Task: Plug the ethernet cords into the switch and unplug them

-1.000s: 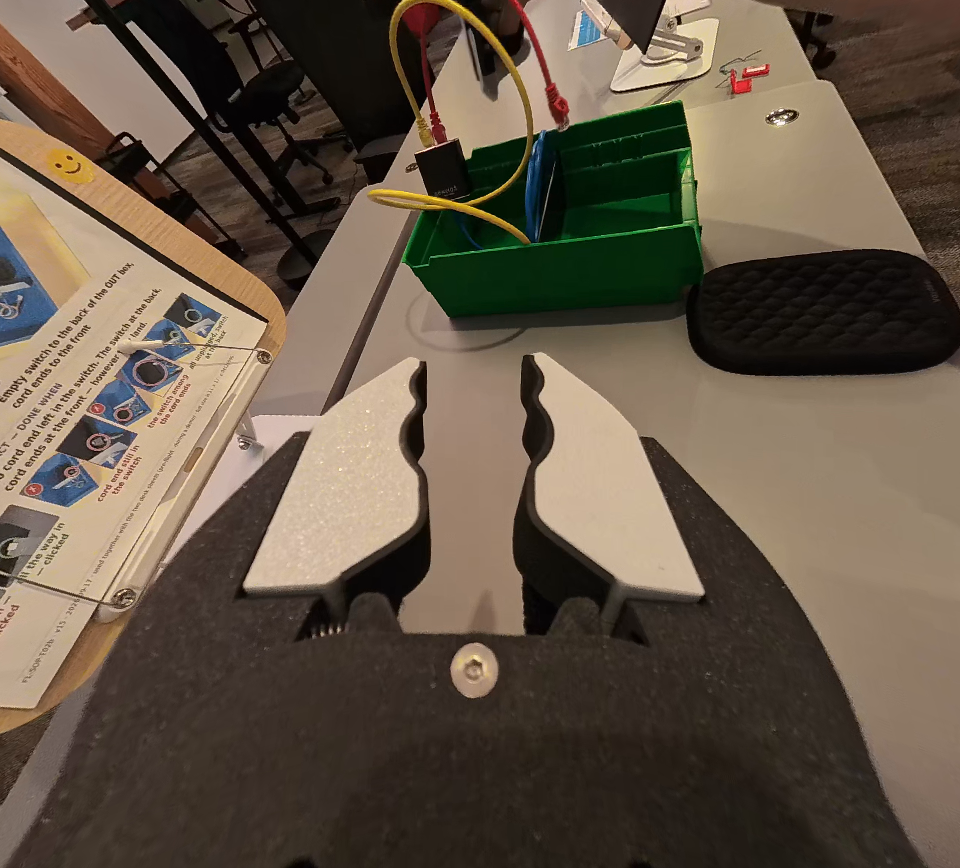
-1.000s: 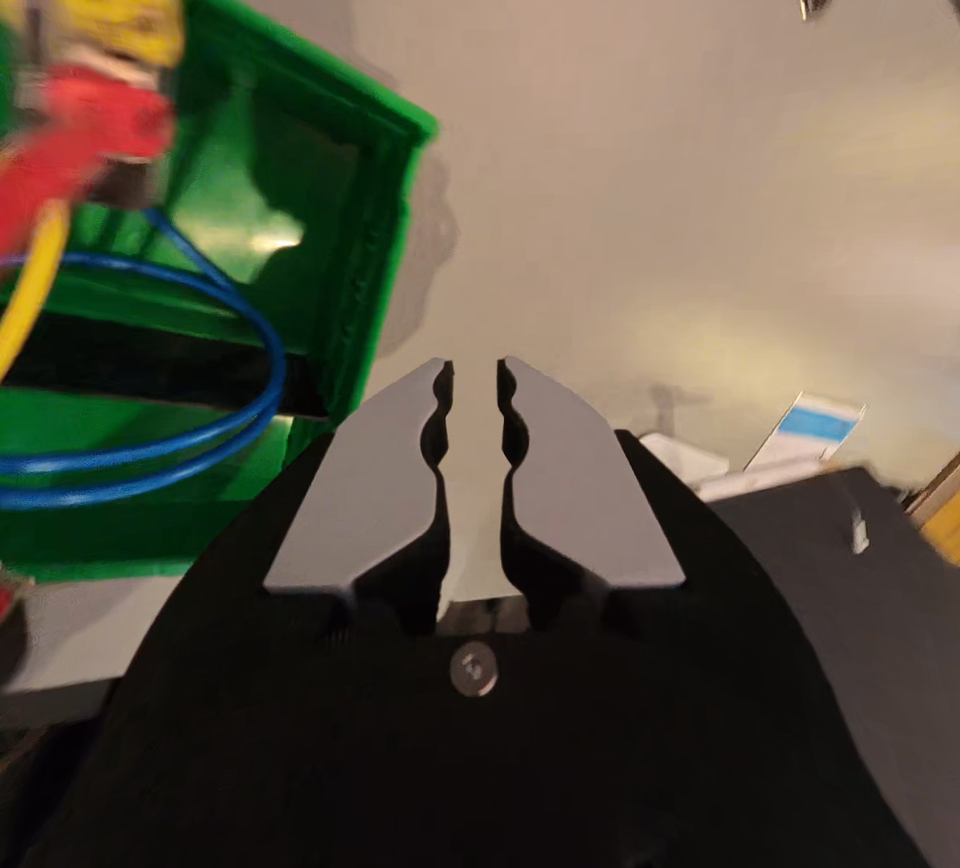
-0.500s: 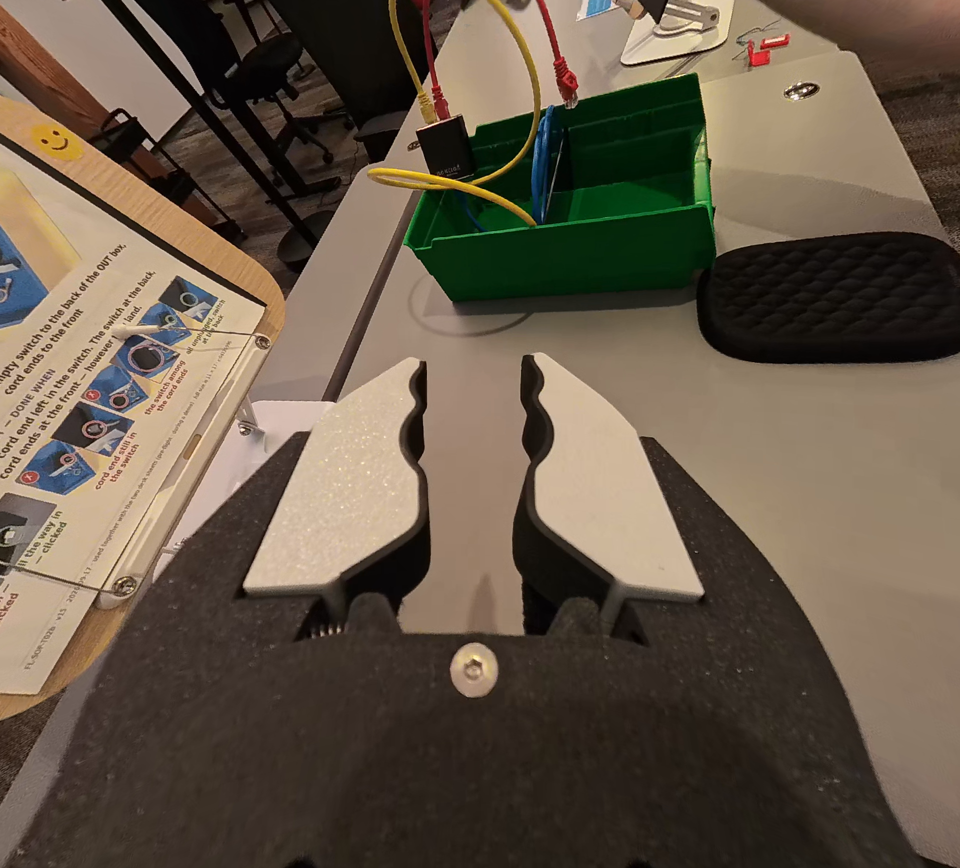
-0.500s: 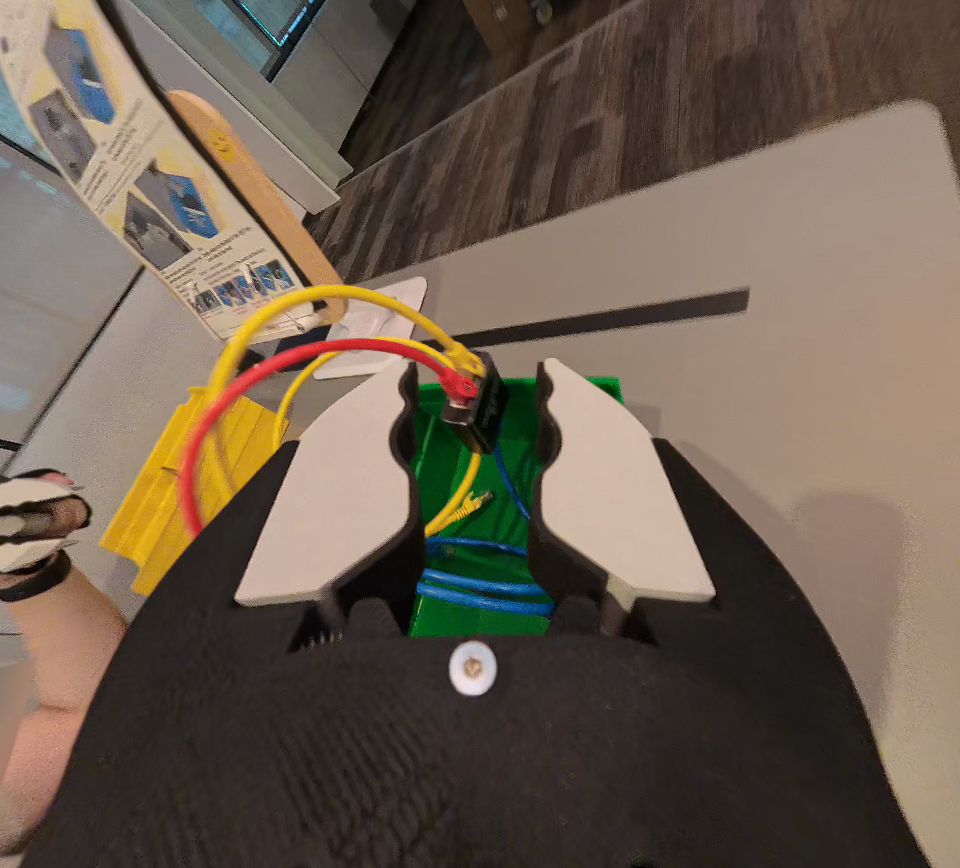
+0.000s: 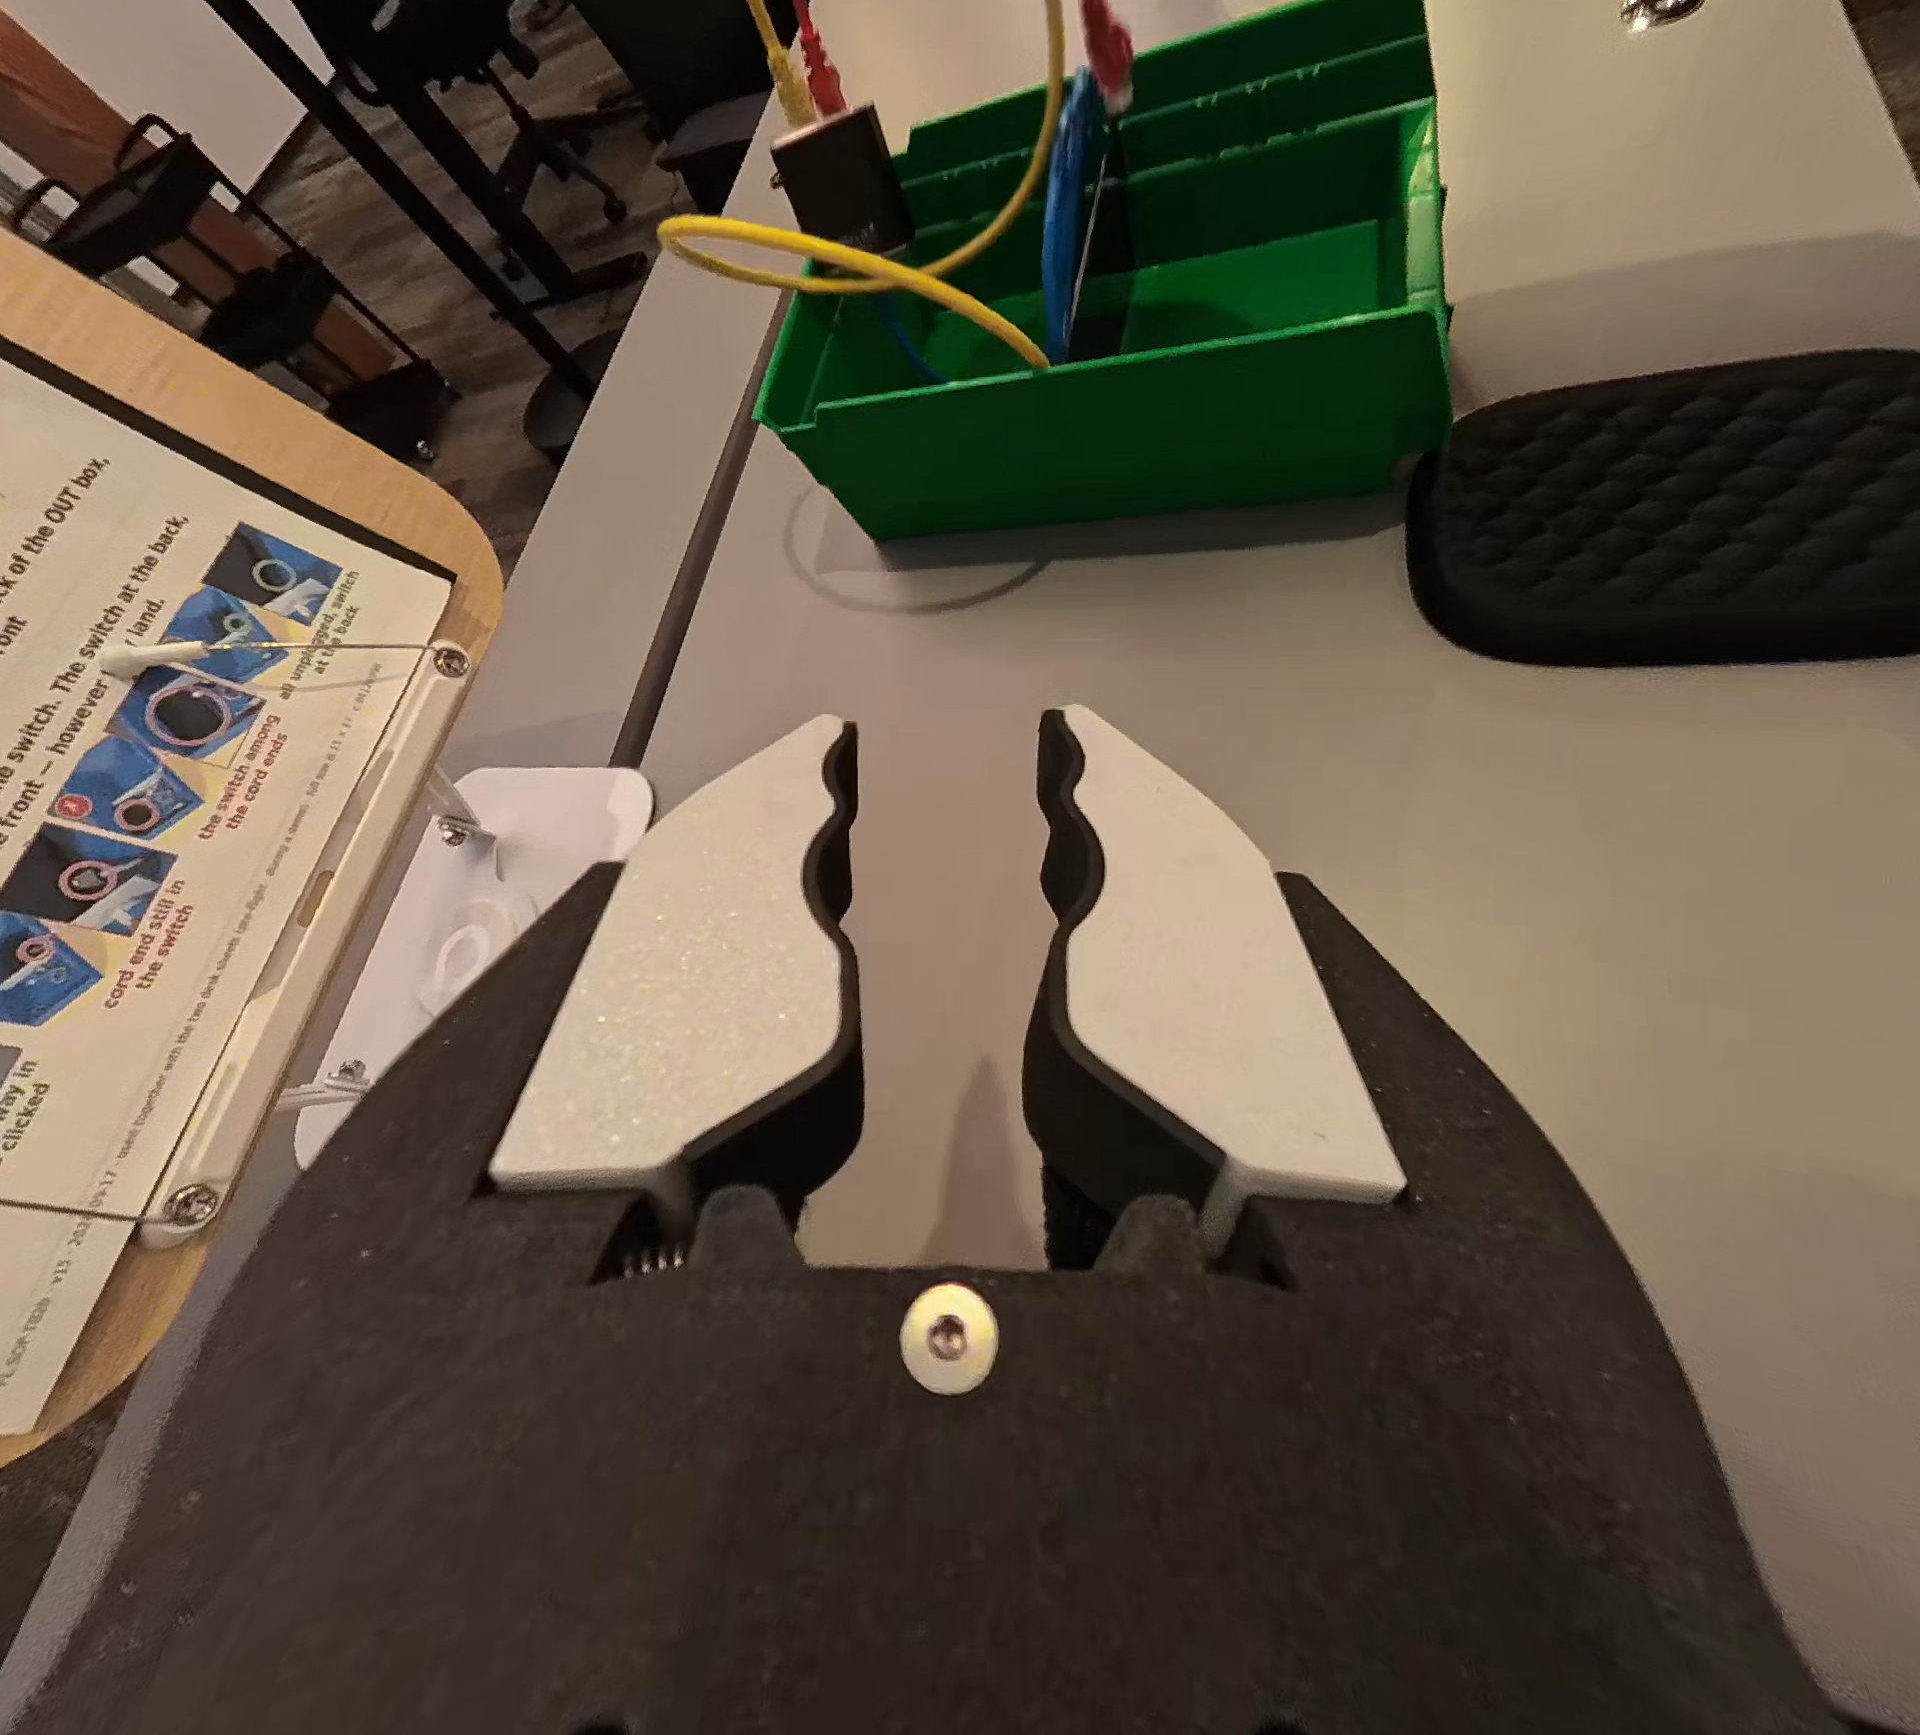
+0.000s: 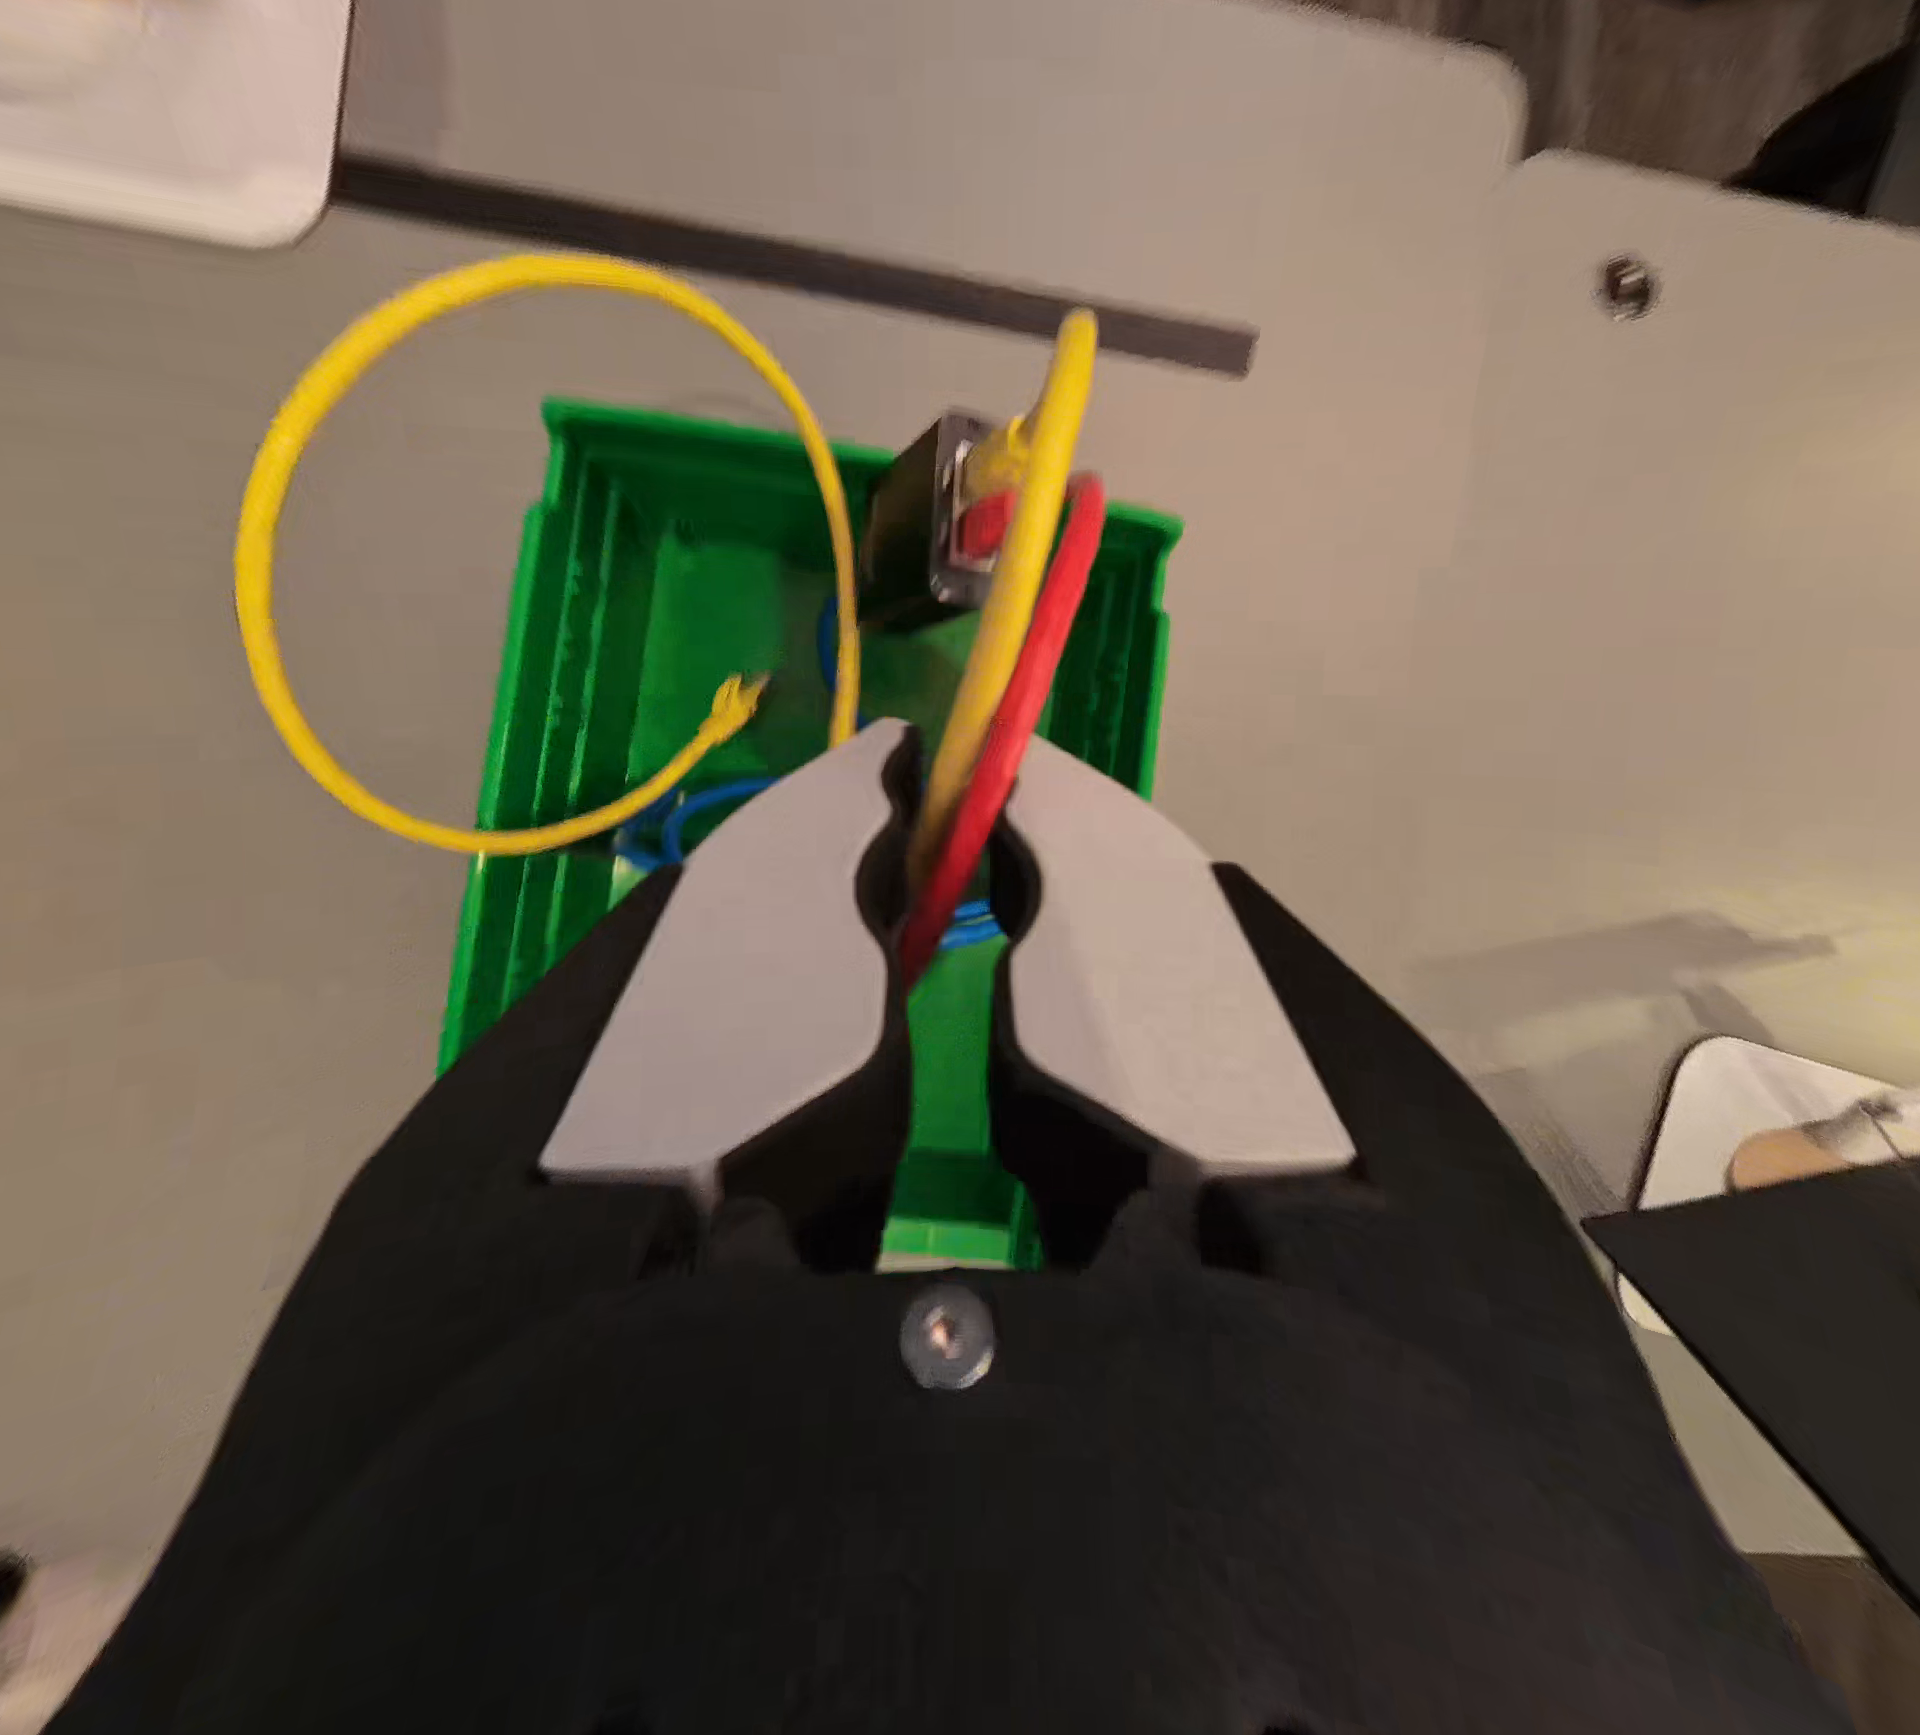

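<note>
Switch (image 6: 914, 532), small black box, hangs over the green bin (image 6: 582, 646) ahead of the right gripper (image 6: 961, 781), whose fingers are pinched narrow on the yellow cord (image 6: 1023, 563) & red cord (image 6: 1055, 636) together, both plugged in. Left gripper (image 5: 948, 729) idles apart, fingers part-open w/ nothing between. Step looks like lifting the bundle out; next prob needs setting it down, then left steadying the switch.
</note>
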{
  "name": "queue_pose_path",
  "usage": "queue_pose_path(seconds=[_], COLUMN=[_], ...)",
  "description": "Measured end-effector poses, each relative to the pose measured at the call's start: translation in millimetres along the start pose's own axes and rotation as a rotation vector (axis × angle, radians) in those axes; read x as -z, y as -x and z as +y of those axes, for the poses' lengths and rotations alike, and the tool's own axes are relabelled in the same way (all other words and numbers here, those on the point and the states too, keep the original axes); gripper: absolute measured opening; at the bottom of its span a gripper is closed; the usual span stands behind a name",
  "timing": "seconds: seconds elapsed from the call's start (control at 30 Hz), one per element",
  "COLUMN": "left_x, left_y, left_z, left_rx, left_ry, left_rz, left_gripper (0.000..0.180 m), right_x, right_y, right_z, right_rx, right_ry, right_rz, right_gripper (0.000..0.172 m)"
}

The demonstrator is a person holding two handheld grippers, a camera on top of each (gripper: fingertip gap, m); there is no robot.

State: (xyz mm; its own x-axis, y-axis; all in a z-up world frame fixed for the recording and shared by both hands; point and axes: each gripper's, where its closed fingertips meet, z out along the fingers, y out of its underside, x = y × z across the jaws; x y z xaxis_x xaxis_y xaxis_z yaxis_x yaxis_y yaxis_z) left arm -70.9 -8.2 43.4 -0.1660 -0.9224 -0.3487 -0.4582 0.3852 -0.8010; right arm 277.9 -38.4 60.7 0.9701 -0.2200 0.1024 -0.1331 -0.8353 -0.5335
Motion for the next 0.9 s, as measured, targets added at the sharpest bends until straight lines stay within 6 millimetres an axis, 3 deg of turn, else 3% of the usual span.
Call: queue_pose_path(seconds=[0.2, 0.3, 0.5, 0.6, 0.83, 0.9], left_x=[1, 4, 7, 6, 3, 2], left_y=[-1, -2, -3, -3, -4, -4], left_z=[-6, -8, -12, -11, -10, -9], left_rx=[0.0, 0.0, 0.004, 0.006, 0.011, 0.011], left_ry=[-0.029, -0.04, -0.067, -0.063, -0.056, -0.053], left_rz=[0.007, 0.015, 0.027, 0.028, 0.033, 0.034], left_gripper=[0.032, 0.032, 0.032, 0.032, 0.032, 0.032], right_x=[-10, -27, -60, -77, -67, -64], right_y=[29, 6, 7, 9, 13, 13], right_z=[-6, 4, 30, 45, 46, 45], right_rx=[0.185, 0.216, 0.376, 0.353, 0.326, 0.329], right_ry=[-0.115, -0.162, -0.274, -0.241, -0.336, -0.353], right_rz=[-0.379, -0.321, -0.339, -0.357, -0.391, -0.382], right_gripper=[0.002, 0.001, 0.002, 0.003, 0.003, 0.011])
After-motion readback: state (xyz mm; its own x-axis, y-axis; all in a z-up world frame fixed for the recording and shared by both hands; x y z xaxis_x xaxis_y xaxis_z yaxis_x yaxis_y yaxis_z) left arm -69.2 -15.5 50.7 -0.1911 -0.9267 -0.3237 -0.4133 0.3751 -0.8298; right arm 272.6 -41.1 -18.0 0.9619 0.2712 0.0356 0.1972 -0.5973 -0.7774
